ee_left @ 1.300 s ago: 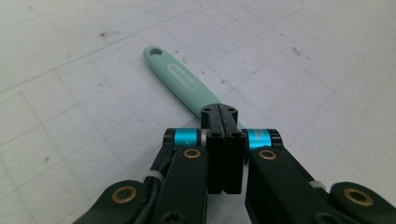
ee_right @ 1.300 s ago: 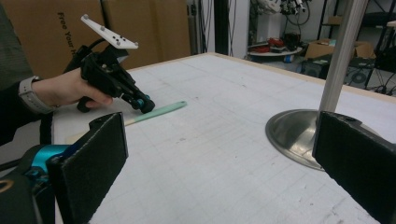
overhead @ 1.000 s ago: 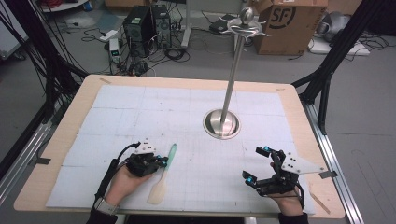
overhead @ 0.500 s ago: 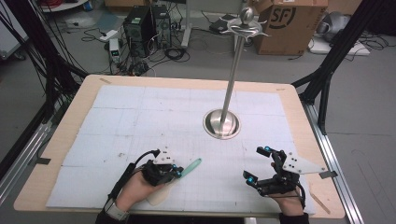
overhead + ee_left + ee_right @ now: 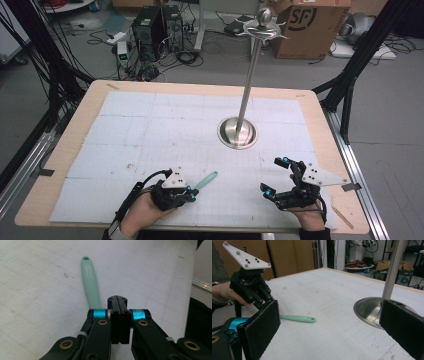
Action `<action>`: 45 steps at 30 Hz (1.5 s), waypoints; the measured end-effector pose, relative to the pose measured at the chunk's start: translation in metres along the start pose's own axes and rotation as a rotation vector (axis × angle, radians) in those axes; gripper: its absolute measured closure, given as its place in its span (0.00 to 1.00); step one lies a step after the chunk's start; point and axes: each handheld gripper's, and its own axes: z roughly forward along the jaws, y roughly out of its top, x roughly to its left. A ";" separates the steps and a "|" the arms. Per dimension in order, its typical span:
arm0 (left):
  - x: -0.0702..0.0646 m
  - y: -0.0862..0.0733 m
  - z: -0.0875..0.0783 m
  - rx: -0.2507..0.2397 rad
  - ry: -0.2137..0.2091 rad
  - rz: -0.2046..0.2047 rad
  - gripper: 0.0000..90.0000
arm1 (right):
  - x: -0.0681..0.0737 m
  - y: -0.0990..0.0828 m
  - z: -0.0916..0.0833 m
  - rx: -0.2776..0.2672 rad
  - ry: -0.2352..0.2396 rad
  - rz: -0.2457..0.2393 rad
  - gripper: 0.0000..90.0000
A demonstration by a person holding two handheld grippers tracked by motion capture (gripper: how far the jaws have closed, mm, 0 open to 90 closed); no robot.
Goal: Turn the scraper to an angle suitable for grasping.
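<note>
A mint-green utensil handle (image 5: 206, 180) lies on the white mat, pointing up and right from under my left gripper (image 5: 191, 193). In the left gripper view the handle (image 5: 90, 282) runs out from beneath the left side of my left gripper (image 5: 117, 299), whose jaws are pressed together with nothing between them. The utensil's other end is hidden under the hand. From the right gripper view the handle (image 5: 298, 318) rests flat on the mat below the left gripper (image 5: 263, 302). My right gripper (image 5: 276, 176) sits near the front right, jaws wide apart and empty (image 5: 329, 325).
A steel stand with a round base (image 5: 237, 133) and a tall pole topped by hooks (image 5: 263, 26) rises right of centre; its base (image 5: 368, 310) is close in front of the right gripper. The white mat (image 5: 150, 130) covers the wooden table (image 5: 90, 95).
The left hand has moved right along the front of the mat. The green handle has swung from pointing away to pointing up-right, and the pale end is now hidden under the hand. The right gripper stayed put.
</note>
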 end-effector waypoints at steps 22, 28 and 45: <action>0.008 -0.016 -0.018 0.111 0.096 -0.040 1.00 | 0.000 0.000 0.004 0.008 0.012 -0.005 0.03; 0.032 -0.026 -0.030 0.078 0.113 -0.078 1.00 | 0.000 -0.001 0.004 0.013 0.014 0.002 0.03; 0.074 -0.007 -0.034 -0.042 0.239 -0.191 1.00 | 0.003 0.001 0.004 0.011 0.010 -0.007 0.03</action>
